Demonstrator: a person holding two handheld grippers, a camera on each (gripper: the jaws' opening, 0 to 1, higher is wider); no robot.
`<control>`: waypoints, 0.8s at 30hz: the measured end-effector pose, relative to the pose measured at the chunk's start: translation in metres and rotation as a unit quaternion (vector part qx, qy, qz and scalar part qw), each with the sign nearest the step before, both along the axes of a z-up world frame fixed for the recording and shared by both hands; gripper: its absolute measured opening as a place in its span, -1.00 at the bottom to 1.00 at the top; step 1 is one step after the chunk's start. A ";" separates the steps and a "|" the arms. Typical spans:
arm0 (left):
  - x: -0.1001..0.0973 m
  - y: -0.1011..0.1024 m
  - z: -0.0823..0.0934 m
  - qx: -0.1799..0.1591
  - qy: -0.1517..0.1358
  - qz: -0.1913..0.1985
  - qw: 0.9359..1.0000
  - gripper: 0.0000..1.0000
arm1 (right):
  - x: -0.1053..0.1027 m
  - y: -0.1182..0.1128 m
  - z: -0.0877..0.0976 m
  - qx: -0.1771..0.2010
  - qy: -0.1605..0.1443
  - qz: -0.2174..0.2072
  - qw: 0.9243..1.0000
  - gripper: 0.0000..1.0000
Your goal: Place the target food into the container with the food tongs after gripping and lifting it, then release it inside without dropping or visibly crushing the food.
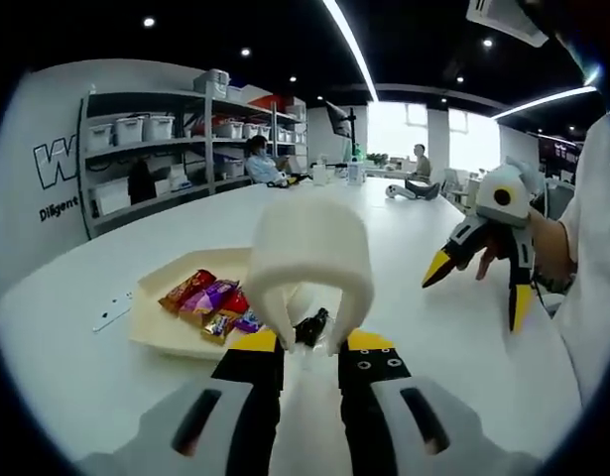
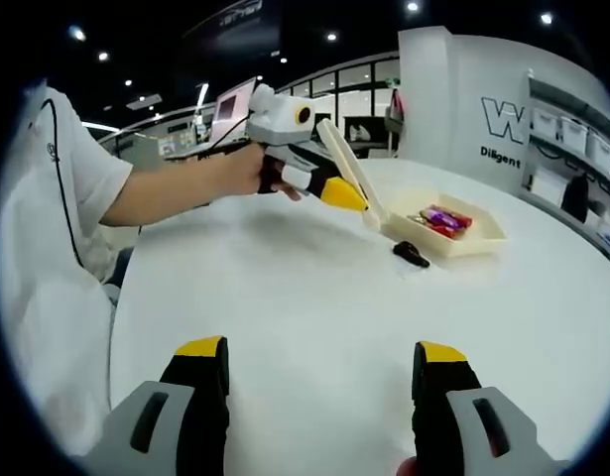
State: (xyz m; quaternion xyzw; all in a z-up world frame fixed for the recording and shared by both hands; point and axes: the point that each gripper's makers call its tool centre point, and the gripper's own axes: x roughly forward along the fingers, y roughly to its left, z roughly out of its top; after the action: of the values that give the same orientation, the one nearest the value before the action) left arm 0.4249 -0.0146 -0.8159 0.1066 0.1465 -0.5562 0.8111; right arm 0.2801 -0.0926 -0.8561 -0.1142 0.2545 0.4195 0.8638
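My left gripper (image 1: pixel 309 342) is shut on white food tongs (image 1: pixel 309 253), whose broad curved band rises right in front of its jaws. A small dark food piece (image 1: pixel 310 328) lies on the white table, seen between the tongs' two arms and not pinched. In the right gripper view this piece (image 2: pixel 411 254) lies just beside the cream tray (image 2: pixel 483 238). The tongs (image 2: pixel 352 178) slant down there from the left gripper (image 2: pixel 329 190), and their lower end hangs by the tray's near corner. My right gripper (image 2: pixel 319 372) is open over bare table, also seen held aloft (image 1: pixel 478 288).
The cream tray (image 1: pixel 156 332) holds several bright wrapped snacks (image 1: pixel 210 297). A small white card (image 1: pixel 113 313) lies left of it. Shelves with bins (image 1: pixel 146 149) stand beyond the long white table (image 1: pixel 404 228), where people sit at the far end. A person's white sleeve (image 2: pixel 57 198) is close by.
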 end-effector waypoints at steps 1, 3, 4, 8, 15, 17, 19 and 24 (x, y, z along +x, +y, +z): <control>0.000 0.000 -0.001 0.000 0.001 0.000 1.000 -0.60 | 0.000 0.000 0.000 0.000 0.000 0.000 1.000 0.47; 0.000 -0.002 -0.003 0.000 0.002 0.002 1.000 -0.60 | 0.000 0.000 -0.001 0.000 0.001 0.000 1.000 0.46; 0.001 -0.002 -0.003 0.000 0.002 0.003 1.000 -0.60 | 0.000 0.000 -0.001 -0.001 0.001 0.000 1.000 0.46; 0.000 -0.007 -0.005 0.002 -0.002 0.001 1.000 -0.60 | 0.000 0.001 -0.001 0.000 0.001 0.001 1.000 0.47; 0.003 -0.011 -0.006 0.003 -0.018 -0.003 1.000 -0.61 | 0.001 0.002 -0.001 0.000 0.001 0.002 1.000 0.47; 0.004 -0.013 -0.007 0.005 -0.022 -0.006 1.000 -0.61 | 0.002 0.001 -0.001 0.000 0.002 0.002 1.000 0.47; 0.004 -0.015 -0.007 0.007 -0.027 -0.009 1.000 -0.61 | 0.002 0.001 -0.001 0.001 0.003 0.001 1.000 0.47; 0.006 -0.020 -0.010 0.017 -0.035 -0.016 0.999 -0.61 | 0.002 0.002 0.000 0.002 0.003 0.002 1.000 0.47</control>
State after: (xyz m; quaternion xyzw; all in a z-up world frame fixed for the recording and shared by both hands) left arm 0.4310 -0.0347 -0.8261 0.1420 0.1257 -0.5625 0.8048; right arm 0.2820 -0.0910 -0.8566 -0.1116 0.2556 0.4220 0.8626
